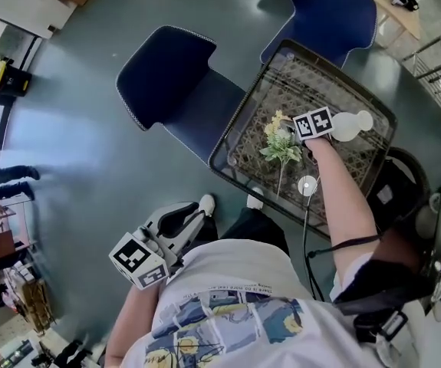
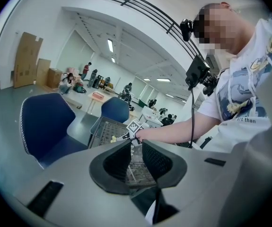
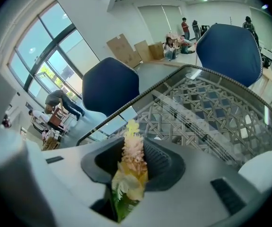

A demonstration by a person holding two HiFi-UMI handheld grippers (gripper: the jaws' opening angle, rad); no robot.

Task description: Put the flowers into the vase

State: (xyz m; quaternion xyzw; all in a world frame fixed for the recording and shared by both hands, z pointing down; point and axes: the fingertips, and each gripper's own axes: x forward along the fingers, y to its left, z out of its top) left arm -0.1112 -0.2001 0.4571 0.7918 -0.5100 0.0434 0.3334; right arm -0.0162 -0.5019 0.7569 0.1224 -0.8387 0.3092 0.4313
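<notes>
One flower (image 3: 130,162), perhaps, in right gripper (image 3: 134,150)

In the head view I cannot see the right gripper's (image 1: 291,132) jaws: its marker cube (image 1: 313,123) covers them, and part of the vase (image 1: 352,125) too. In the right gripper view the vase (image 3: 268,170) is cut by the edge, and the flower's (image 3: 130,167) stem disappears below the jaws.

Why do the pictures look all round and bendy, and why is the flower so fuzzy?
Right gripper view: the wide lens curves the table rim, and the flower is too close, so it blurs. Left gripper view: dark rounded corners, bowed ceiling. Head view: window glare whitens the floor at left.
</notes>
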